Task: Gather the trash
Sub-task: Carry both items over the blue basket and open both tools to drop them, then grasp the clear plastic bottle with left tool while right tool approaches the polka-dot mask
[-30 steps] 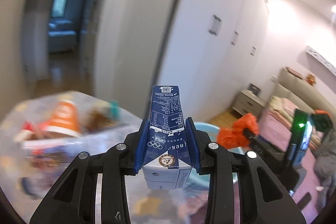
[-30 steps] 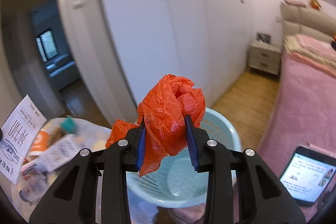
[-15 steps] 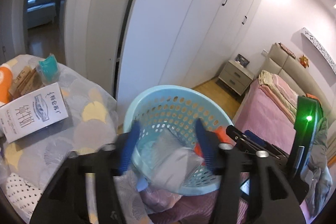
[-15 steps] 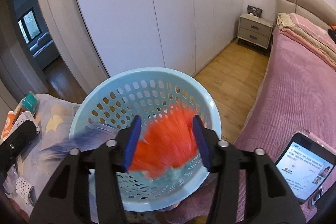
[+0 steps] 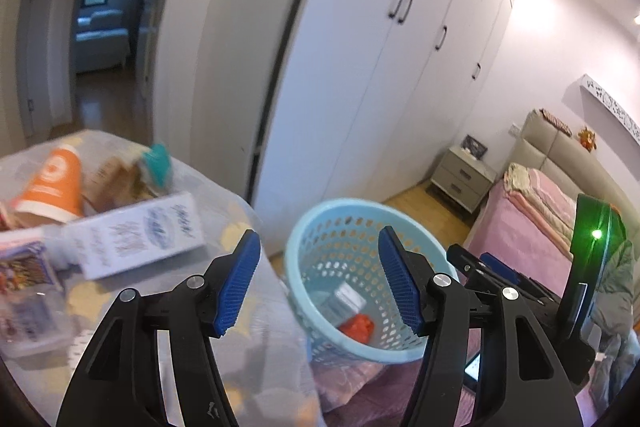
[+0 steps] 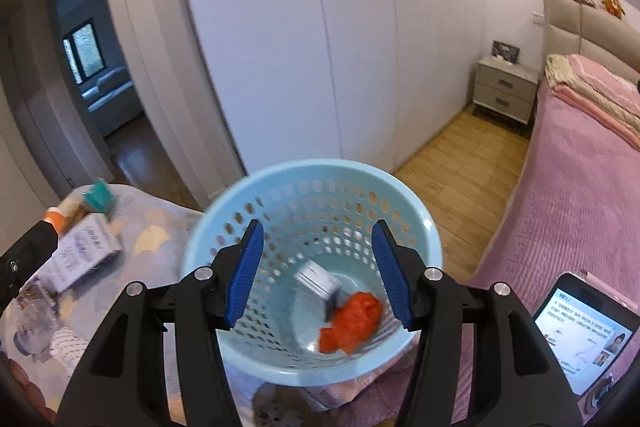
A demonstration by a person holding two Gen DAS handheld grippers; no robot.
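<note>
A light blue perforated basket (image 5: 360,203) (image 6: 312,165) stands between the cloth-covered table and the bed. On its bottom lie a milk carton (image 6: 318,281) (image 5: 348,297) and a crumpled orange plastic bag (image 6: 354,321) (image 5: 358,327). My left gripper (image 5: 318,237) hangs over the table edge and the basket's near rim, jaws opening with nothing between them. My right gripper (image 6: 318,227) is open and empty right above the basket. On the table remain an orange cup (image 5: 54,187), a white printed box (image 5: 136,235) (image 6: 82,251) and a teal packet (image 5: 158,163).
A pink bed (image 6: 580,195) runs along the right, with a lit phone (image 6: 584,331) on its near corner. White wardrobe doors (image 6: 320,47) stand behind the basket, a grey nightstand (image 6: 506,89) sits at the far wall, and a doorway (image 6: 92,75) opens at left.
Both grippers let go: the milk carton fell from the left one and the orange bag from the right one into the basket. Both jaws stand wider, and both grippers sank a little.
</note>
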